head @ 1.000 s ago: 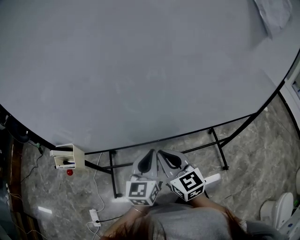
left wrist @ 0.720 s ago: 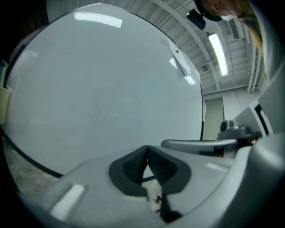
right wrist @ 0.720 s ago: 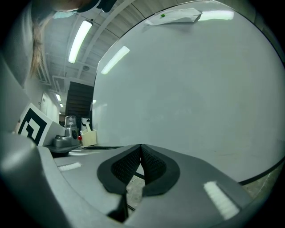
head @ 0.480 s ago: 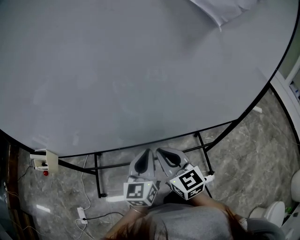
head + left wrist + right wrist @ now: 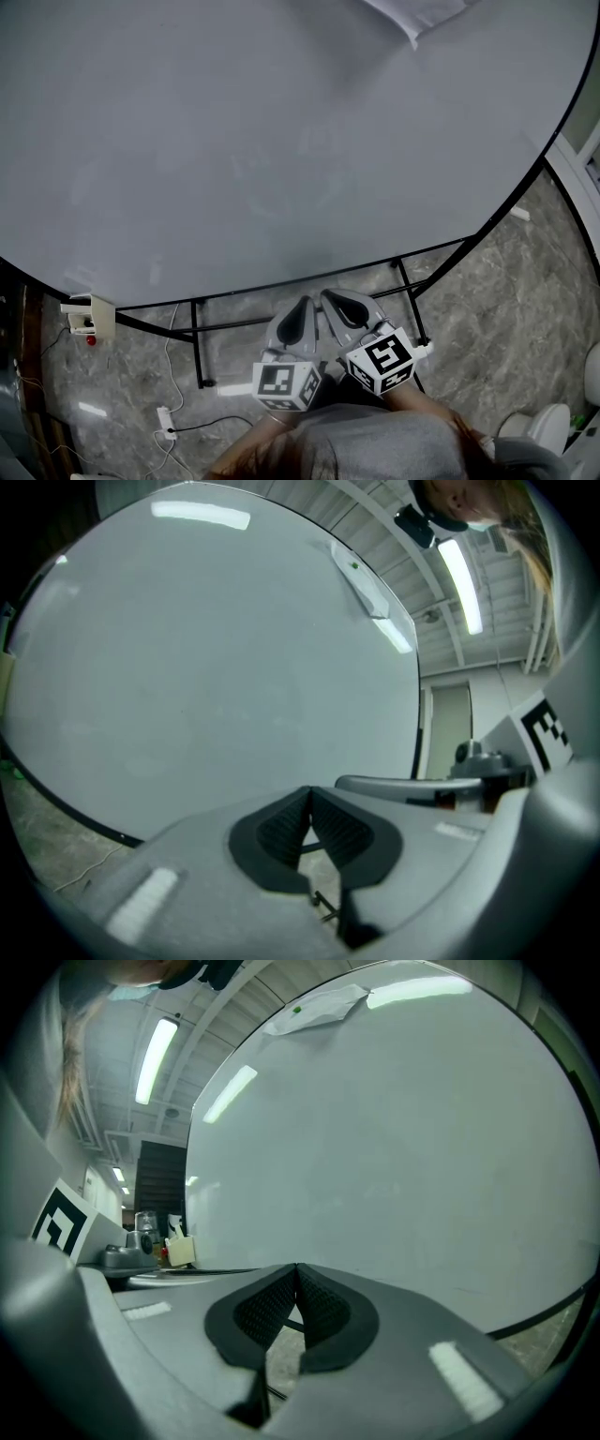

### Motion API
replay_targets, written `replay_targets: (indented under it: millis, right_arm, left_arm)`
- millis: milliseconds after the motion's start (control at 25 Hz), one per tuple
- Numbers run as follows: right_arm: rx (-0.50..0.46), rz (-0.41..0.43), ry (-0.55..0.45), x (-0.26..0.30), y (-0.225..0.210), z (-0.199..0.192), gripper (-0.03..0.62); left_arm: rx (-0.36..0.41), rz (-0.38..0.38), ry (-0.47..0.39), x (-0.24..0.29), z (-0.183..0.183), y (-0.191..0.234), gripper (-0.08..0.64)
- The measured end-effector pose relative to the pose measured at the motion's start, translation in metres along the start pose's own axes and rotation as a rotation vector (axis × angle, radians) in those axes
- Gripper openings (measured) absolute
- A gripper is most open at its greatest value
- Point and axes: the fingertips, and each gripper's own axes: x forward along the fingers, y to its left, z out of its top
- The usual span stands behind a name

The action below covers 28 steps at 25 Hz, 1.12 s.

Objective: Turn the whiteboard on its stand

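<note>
The big grey-white whiteboard [image 5: 281,141] fills most of the head view, its black-framed lower edge curving across above the black stand legs [image 5: 197,347]. A sheet of paper [image 5: 417,17] is fixed near its top right. My left gripper [image 5: 302,305] and right gripper [image 5: 330,298] are held side by side just below the board's lower edge, apart from it. Both are shut with nothing between the pads. The board [image 5: 206,658] fills the left gripper view and the board [image 5: 403,1138] the right gripper view.
Grey marbled floor lies under the stand. A small white box [image 5: 89,317] hangs at the board's lower left, with a power strip and cable [image 5: 164,422] on the floor. A white object [image 5: 548,427] sits at the lower right.
The view has shifted: the board's lower edge and stand legs moved left in the picture, and the paper slid in from the top right. Both grippers stay shut, side by side.
</note>
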Motion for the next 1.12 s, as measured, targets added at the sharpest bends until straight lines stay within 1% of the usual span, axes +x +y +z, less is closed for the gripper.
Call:
replay_targets:
  millis: [80, 200, 440, 600, 720, 880, 1000, 1120]
  right_arm:
    - [0.012, -0.006, -0.011, 0.002, 0.001, 0.002, -0.001]
    - [0.022, -0.018, -0.028, 0.007, 0.003, 0.004, 0.0]
    - [0.028, -0.094, -0.051, 0.004, -0.007, 0.006, -0.002]
    - [0.03, -0.111, -0.07, -0.002, -0.018, 0.008, 0.0]
    - [0.038, -0.121, -0.066, -0.011, -0.032, 0.011, -0.001]
    - [0.043, -0.108, -0.077, -0.029, -0.059, 0.012, -0.001]
    - [0.031, -0.075, -0.085, -0.048, -0.084, 0.008, -0.002]
    - [-0.025, -0.024, -0.088, -0.077, -0.123, 0.006, -0.001]
  left_arm:
    - [0.018, -0.014, 0.003, 0.001, 0.002, 0.0, -0.005]
    - [0.025, -0.025, 0.005, 0.001, 0.003, 0.006, -0.006]
    - [0.015, -0.079, 0.027, 0.011, -0.007, 0.009, -0.005]
    - [0.004, -0.102, 0.046, 0.021, -0.013, 0.004, -0.006]
    - [0.008, -0.113, 0.038, 0.031, -0.01, -0.009, -0.006]
    - [0.011, -0.104, 0.025, 0.054, -0.013, -0.032, -0.005]
    - [0.009, -0.097, 0.024, 0.076, -0.024, -0.059, -0.005]
    - [0.002, -0.063, 0.003, 0.104, -0.032, -0.1, -0.005]
